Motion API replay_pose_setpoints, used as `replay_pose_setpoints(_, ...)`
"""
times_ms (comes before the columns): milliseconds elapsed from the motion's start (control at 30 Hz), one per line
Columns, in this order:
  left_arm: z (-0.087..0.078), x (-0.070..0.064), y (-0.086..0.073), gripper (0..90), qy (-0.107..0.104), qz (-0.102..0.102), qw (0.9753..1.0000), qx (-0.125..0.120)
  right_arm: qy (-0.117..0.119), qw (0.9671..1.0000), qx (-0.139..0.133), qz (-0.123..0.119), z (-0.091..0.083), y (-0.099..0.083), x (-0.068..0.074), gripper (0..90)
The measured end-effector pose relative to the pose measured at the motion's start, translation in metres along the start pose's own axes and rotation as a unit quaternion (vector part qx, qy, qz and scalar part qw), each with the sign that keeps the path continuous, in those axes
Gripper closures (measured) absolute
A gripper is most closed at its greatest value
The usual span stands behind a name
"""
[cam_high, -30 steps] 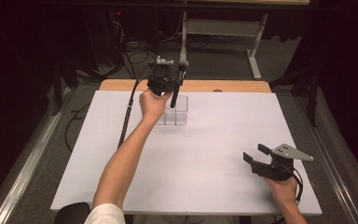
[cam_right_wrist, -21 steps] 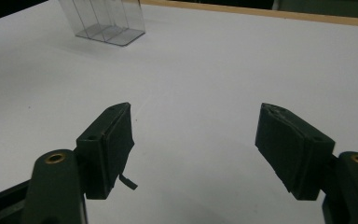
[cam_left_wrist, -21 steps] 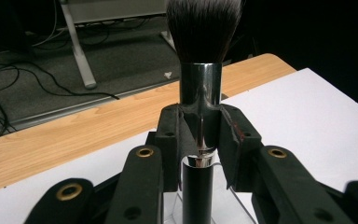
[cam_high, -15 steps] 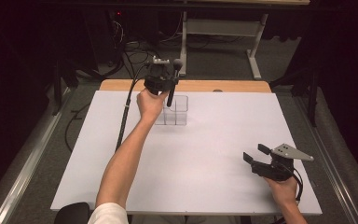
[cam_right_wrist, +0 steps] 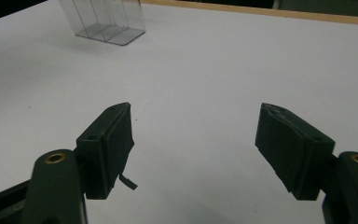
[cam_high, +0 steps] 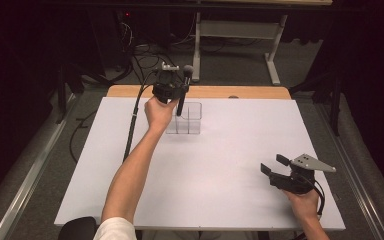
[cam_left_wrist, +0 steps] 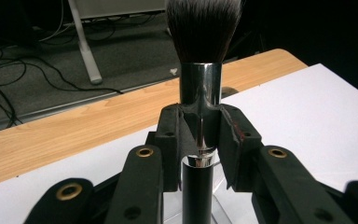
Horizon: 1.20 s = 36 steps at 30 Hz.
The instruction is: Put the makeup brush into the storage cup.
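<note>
Above the clear organizer, a makeup brush in the left hand-held gripper.

my left tongs: far counter, brush over box | my right tongs: near right, well apart

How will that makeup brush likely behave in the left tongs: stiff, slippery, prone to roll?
The makeup brush looks stiff: it stands straight in the left tongs. Its polished metal collar, where the pads clamp, may slip. Being round, it would probably roll if laid on the table.
</note>
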<state>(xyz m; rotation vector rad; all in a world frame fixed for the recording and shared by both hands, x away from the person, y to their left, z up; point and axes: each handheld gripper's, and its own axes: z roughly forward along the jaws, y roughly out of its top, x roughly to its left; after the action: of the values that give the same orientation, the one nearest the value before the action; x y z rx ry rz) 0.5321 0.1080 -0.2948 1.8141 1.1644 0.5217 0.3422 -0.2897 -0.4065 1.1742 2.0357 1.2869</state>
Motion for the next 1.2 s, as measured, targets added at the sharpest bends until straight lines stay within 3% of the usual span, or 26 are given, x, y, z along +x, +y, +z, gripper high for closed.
replay_pose_setpoints(400,-0.001,0.005,-0.008,70.9,0.000,-0.004,1.0000,0.006,0.000,1.0000,0.002,-0.001,0.001,0.000,0.001,29.2)
replay_pose_setpoints(1200,0.002,0.003,-0.018,71.0,-0.001,0.012,0.9996,0.027,0.001,1.0000,0.004,-0.003,0.001,0.000,0.001,29.2)
